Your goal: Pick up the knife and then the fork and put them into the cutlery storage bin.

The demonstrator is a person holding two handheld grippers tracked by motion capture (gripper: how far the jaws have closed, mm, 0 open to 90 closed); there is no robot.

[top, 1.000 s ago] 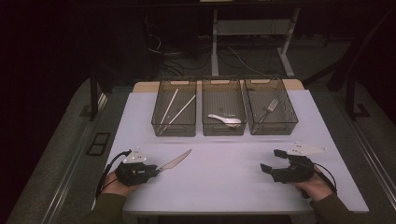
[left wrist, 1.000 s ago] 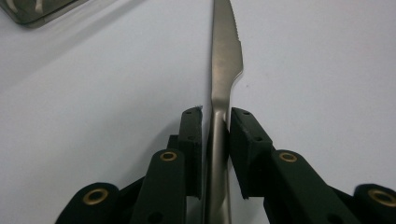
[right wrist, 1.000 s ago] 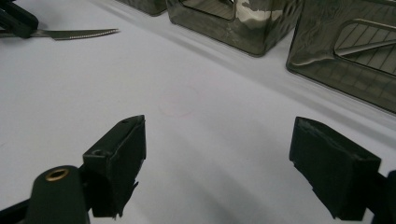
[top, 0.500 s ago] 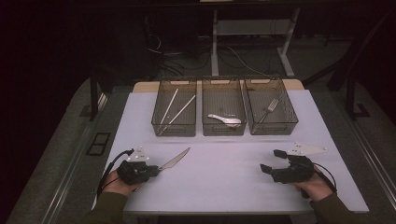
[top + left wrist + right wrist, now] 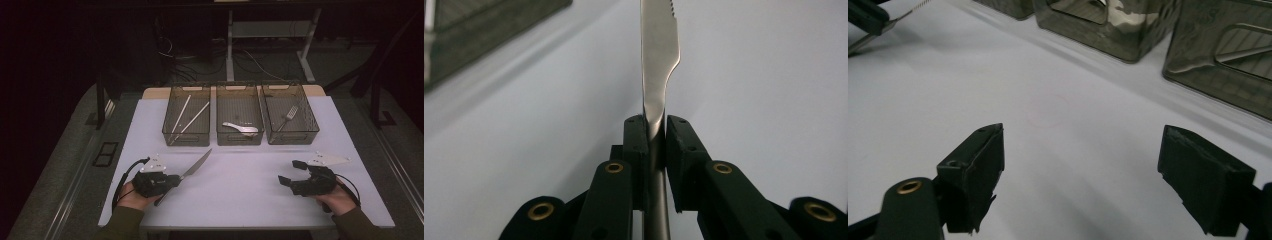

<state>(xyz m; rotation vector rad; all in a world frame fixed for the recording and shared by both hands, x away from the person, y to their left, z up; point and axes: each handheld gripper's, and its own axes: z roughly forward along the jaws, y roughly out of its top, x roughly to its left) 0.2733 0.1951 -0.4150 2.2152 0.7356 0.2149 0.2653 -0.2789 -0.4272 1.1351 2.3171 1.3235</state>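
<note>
Knife (image 5: 659,60) clamped by its handle in the left claw (image 5: 655,131), whose jaws have just been closing on it, blade angling toward the three bins (image 5: 240,137) over the white desk (image 5: 240,185). Right claw (image 5: 1083,175) gapes apart, holding nothing.

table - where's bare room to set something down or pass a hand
The table is bare between the left claw, shut on the knife, and the open right claw. A bare strip also runs in front of the three bins. The bins hold chopsticks, a spoon and a fork.
</note>
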